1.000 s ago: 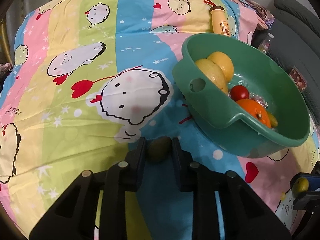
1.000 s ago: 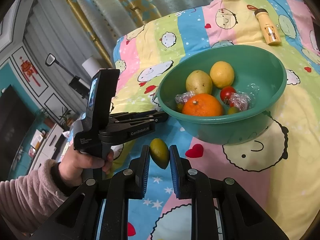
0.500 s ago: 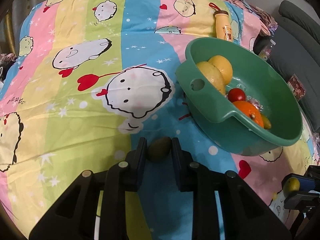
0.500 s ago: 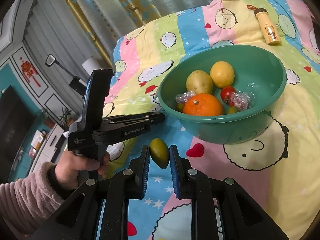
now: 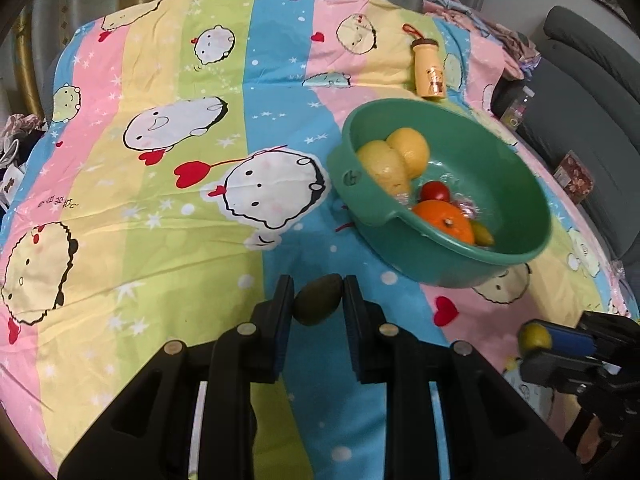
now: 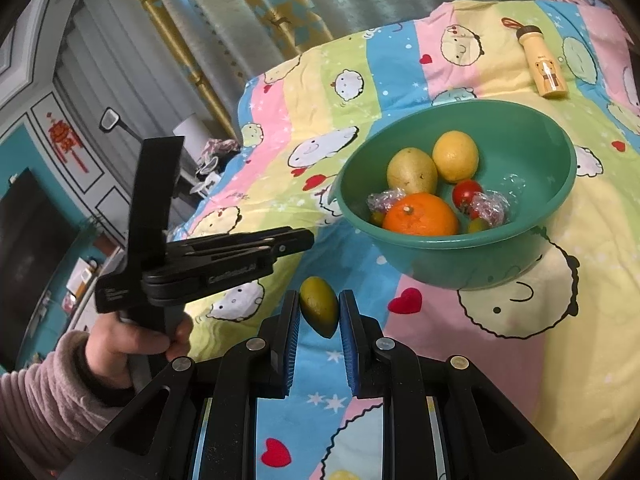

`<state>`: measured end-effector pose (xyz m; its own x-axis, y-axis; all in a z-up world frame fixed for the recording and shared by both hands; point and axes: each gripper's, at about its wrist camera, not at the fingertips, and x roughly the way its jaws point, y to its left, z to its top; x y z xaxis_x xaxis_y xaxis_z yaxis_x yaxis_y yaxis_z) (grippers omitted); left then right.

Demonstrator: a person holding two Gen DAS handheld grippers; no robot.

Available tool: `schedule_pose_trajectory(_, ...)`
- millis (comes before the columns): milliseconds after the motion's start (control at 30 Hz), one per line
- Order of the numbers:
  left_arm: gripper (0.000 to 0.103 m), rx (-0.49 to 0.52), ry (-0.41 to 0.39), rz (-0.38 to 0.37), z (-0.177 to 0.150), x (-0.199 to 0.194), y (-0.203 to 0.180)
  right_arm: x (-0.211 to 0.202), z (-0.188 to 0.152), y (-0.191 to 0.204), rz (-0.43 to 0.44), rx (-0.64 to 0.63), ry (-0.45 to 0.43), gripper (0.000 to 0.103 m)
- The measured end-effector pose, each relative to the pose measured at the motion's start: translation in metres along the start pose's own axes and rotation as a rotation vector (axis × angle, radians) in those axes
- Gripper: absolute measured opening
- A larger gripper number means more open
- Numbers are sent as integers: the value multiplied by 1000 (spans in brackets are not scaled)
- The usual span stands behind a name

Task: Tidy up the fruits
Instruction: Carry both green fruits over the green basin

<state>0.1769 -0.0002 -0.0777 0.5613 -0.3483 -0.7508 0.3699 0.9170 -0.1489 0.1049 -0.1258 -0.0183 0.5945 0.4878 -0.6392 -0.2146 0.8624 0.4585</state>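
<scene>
Holding a dark green fruit (image 5: 319,299) clamped between its pads, the left gripper (image 5: 318,300) is rising off the cartoon-print bedspread (image 5: 160,208); compared with a second ago, the bedspread is showing more of its far edge and the green bowl (image 5: 516,184) is sitting further right and lower in the left wrist view, so the fruit is getting lifted clear. Reading: pick is done, carry toward the bowl is likely next. The right gripper (image 6: 319,312) is clenched on a yellow-green fruit (image 6: 319,306) and staying put, with the bowl just ahead of it and nothing shifting in its view.

Already sitting in the bowl: orange (image 6: 420,215), pale pear-like fruit (image 6: 412,171), lemon (image 6: 455,156), small red tomato (image 6: 467,193), plus some clear-wrapped pieces (image 6: 489,207) too crinkled to identify. A small yellow bottle (image 5: 430,68) is lying beyond the bowl.

Hard to make out: what kind the dark fruit is, with its underside hidden by the pads. From the right wrist view the left gripper's tips are seen side-on, so its load is not showing there. A sleeved hand (image 6: 132,340) is gripping that handle, partly cut by the frame edge.
</scene>
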Motion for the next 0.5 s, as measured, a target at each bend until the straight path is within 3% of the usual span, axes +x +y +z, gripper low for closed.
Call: schedule_pose_trajectory(500,24,34,-64,-19,-3,-45,-26,-25,6,-1,3,2,-69,22)
